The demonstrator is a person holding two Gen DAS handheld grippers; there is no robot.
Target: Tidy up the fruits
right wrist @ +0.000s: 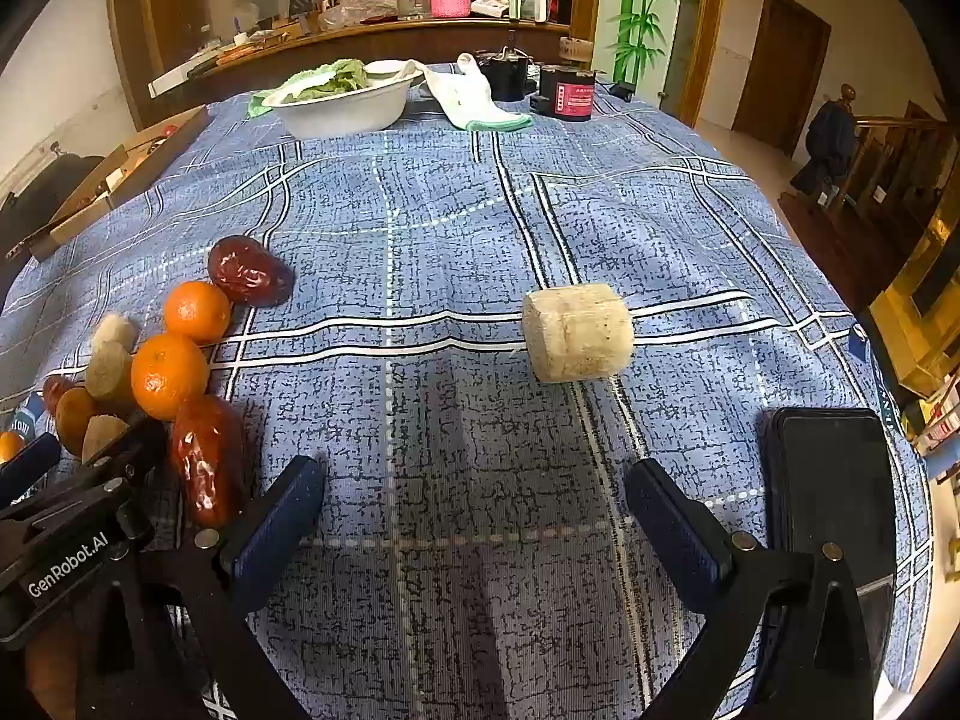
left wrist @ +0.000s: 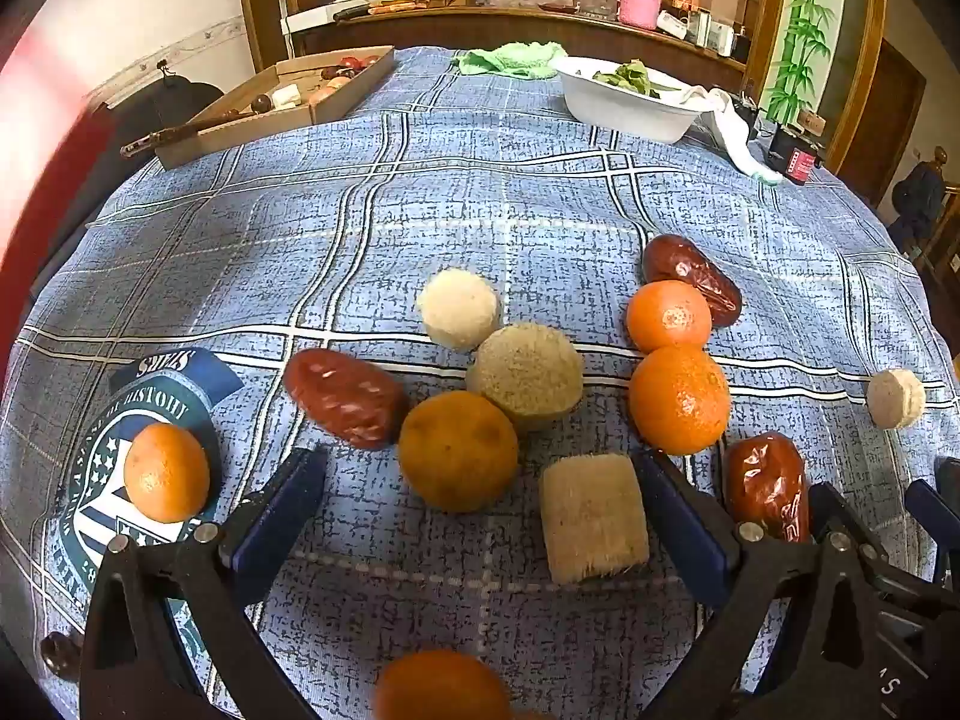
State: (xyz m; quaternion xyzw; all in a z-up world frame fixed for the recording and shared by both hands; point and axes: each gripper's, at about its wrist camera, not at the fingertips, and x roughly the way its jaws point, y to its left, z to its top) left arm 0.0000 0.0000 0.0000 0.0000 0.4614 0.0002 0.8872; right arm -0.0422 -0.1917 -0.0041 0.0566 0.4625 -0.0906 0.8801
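A blurred orange [left wrist: 441, 687] sits at the very bottom edge of the left wrist view, closest to the lens, just below the left gripper [left wrist: 480, 504], whose blue-padded jaws stand wide apart with nothing between the pads. Ahead of those jaws lie a dull orange-brown fruit [left wrist: 458, 450] and a pale loofah-like block [left wrist: 594, 517], the block close to the right-hand finger; whether it touches the pad cannot be told.

Beyond them the fruit is bunched on the blue plaid tablecloth [left wrist: 480, 198]: a red date [left wrist: 343, 397] touching the dull fruit, a tan fibrous ball [left wrist: 527, 369] and a paler ball [left wrist: 459, 307] behind it, two bright oranges [left wrist: 679, 399] stacked one behind the other, and a wrinkled date [left wrist: 690, 276] at the far end of that row. Another orange [left wrist: 166, 473] sits apart on a printed crest to the left — a glossy date [left wrist: 766, 483] lies by the right-hand finger, and a small pale round piece [left wrist: 895, 398] rests well off to the right.

The right gripper [right wrist: 477, 510] is also spread wide and holds nothing; bare cloth lies between its fingers. Ahead of it stands a lone pale block [right wrist: 577, 331], well apart from the cluster. A black phone [right wrist: 831, 498] lies just beside its right finger. At the far end — a white bowl [right wrist: 348, 111] of greens and a cardboard tray [left wrist: 240, 120].
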